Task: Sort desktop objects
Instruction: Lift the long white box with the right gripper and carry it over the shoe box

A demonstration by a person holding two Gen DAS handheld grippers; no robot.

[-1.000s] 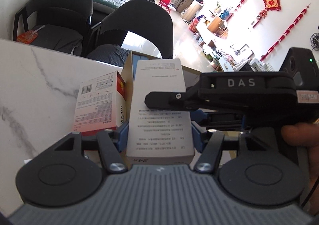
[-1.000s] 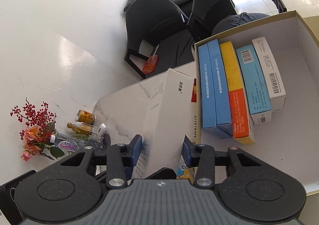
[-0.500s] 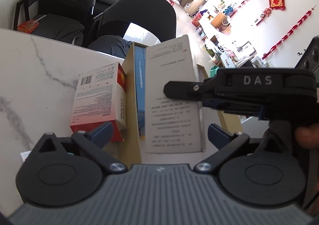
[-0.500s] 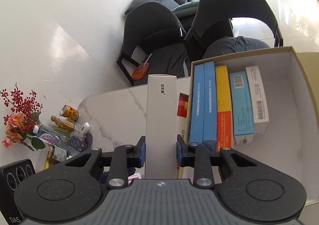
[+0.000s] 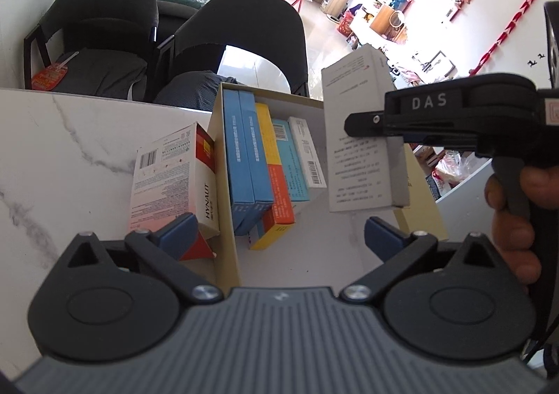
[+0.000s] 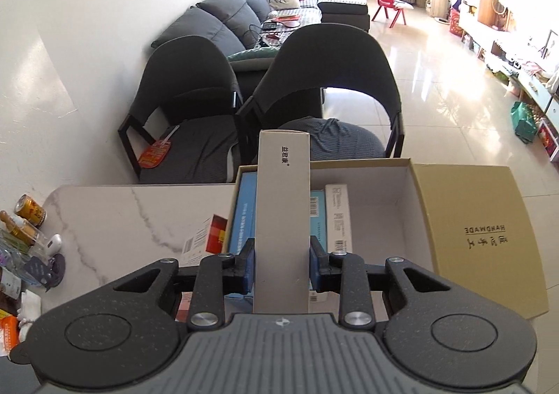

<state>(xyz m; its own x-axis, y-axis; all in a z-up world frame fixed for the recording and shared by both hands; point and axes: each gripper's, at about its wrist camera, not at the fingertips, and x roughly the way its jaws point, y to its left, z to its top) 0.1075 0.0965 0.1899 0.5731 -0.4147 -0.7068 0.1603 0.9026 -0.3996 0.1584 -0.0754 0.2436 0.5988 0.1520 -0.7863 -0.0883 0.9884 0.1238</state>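
My right gripper (image 6: pixel 281 268) is shut on a tall white box (image 6: pixel 283 215), held upright above the open cardboard box (image 6: pixel 377 184). In the left wrist view that white box (image 5: pixel 360 149) hangs in the right gripper's black jaws over the cardboard box (image 5: pixel 223 163). Inside stand two blue boxes (image 5: pixel 244 156), a yellow-orange one (image 5: pixel 276 177), a light blue one and a white one. My left gripper (image 5: pixel 279 229) is open wide with nothing between its fingers, low over the cardboard box's near left wall. A white and red HYNAUT box (image 5: pixel 174 180) stands on the marble table just left of it.
The cardboard box's tan lid (image 6: pixel 478 236) lies beside it on the right. Small bottles and a can (image 6: pixel 29 215) crowd the table's left end. Two dark chairs (image 6: pixel 314 79) stand behind the table's far edge. A person's hand (image 5: pixel 513 219) grips the right tool.
My left gripper let go of the white box and opened wide. The right gripper tightened on it, turned it upright and lifted it over the cardboard box.
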